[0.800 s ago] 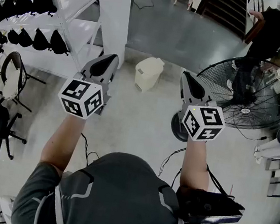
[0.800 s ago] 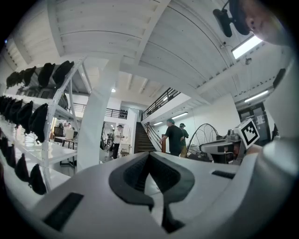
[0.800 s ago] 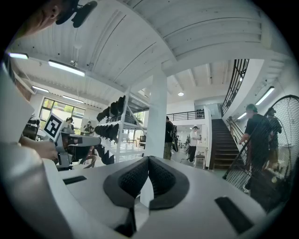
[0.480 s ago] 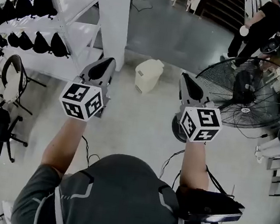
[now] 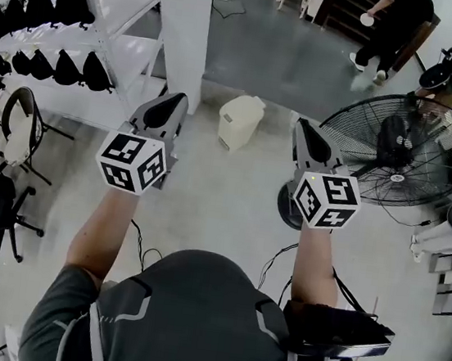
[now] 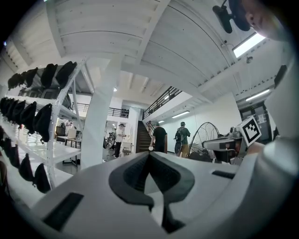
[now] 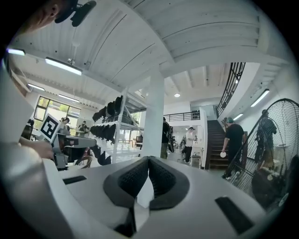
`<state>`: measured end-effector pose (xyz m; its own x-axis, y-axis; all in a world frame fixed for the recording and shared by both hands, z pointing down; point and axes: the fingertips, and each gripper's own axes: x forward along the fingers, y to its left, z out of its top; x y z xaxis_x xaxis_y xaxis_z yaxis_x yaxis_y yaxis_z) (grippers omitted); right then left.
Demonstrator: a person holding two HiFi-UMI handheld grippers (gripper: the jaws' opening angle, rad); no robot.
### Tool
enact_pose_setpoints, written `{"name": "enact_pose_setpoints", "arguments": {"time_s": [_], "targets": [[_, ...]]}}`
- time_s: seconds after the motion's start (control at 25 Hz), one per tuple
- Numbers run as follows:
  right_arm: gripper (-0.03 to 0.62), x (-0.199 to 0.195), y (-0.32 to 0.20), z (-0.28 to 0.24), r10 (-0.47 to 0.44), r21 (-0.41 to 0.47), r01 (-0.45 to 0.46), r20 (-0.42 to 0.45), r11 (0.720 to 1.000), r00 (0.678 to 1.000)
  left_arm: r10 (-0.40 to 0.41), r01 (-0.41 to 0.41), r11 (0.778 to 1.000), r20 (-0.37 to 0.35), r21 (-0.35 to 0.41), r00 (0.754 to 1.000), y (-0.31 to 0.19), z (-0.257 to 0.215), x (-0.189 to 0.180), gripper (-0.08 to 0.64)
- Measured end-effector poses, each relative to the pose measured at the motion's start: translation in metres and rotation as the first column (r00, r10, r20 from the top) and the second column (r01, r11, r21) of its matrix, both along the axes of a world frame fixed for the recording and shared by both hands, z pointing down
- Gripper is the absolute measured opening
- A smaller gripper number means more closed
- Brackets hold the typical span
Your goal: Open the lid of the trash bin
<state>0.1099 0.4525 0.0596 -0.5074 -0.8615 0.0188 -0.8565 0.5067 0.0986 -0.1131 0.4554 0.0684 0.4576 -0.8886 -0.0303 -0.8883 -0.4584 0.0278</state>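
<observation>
Step in hand: approach. I judge the task not yet begun, as neither tool touches the bin.

To the left of the left gripper (image 5: 172, 104), a shelving rack (image 5: 121, 38) carries a row of black bags (image 5: 75, 69). An office chair (image 5: 18, 119) stands nearer to me on that side. The left gripper's jaws are pressed together with nothing between them. A white column (image 5: 185, 21) rises just ahead of its tips.

The trash bin (image 5: 240, 120) stands on the floor ahead, between the two grippers and beyond both tips, well apart from each. Its lid (image 5: 246, 104) lies down, closed.

The right gripper (image 5: 305, 132) likewise has its jaws together on nothing. To its right stands a large floor fan (image 5: 399, 149), and a cable (image 5: 275, 260) trails on the floor beneath my right arm.

Next move, as I judge it: carry one gripper forward and down to the lid's edge, part the jaws, then lift. Nothing stands between the grippers and the bin. The fan and the cable call for care on the right.
</observation>
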Motion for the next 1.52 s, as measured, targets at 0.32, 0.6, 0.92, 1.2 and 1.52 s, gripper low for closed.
{"name": "enact_pose_setpoints", "arguments": {"time_s": [0.32,0.6,0.92,1.2,1.52], "targets": [[0.026,-0.031,0.002,0.008,0.005,-0.006,-0.005,-0.029,1.000,1.000,-0.072,0.072,0.997,-0.042,-0.001,0.997,0.001,0.009,-0.046,0.008],[0.027,-0.059,0.004,0.011,0.025,0.008,-0.025,-0.033,1.000,0.999,-0.022,0.022,1.000,-0.055,-0.001,0.998,-0.001,0.021,-0.068,0.008],[0.027,-0.060,-0.047,0.019,-0.015,0.013,0.015,0.000,1.000,1.000,-0.065,0.064,0.998,-0.008,-0.010,0.998,-0.041,0.035,-0.068,0.008],[0.027,-0.043,-0.131,0.011,-0.056,0.023,0.056,-0.008,0.998,0.998,-0.082,0.082,0.997,0.013,0.003,0.997,-0.109,0.023,-0.039,0.008],[0.028,-0.012,-0.214,0.012,-0.074,0.026,0.075,-0.036,0.997,0.997,-0.129,0.129,0.991,0.002,-0.031,0.992,-0.188,0.025,-0.007,0.008]]}}
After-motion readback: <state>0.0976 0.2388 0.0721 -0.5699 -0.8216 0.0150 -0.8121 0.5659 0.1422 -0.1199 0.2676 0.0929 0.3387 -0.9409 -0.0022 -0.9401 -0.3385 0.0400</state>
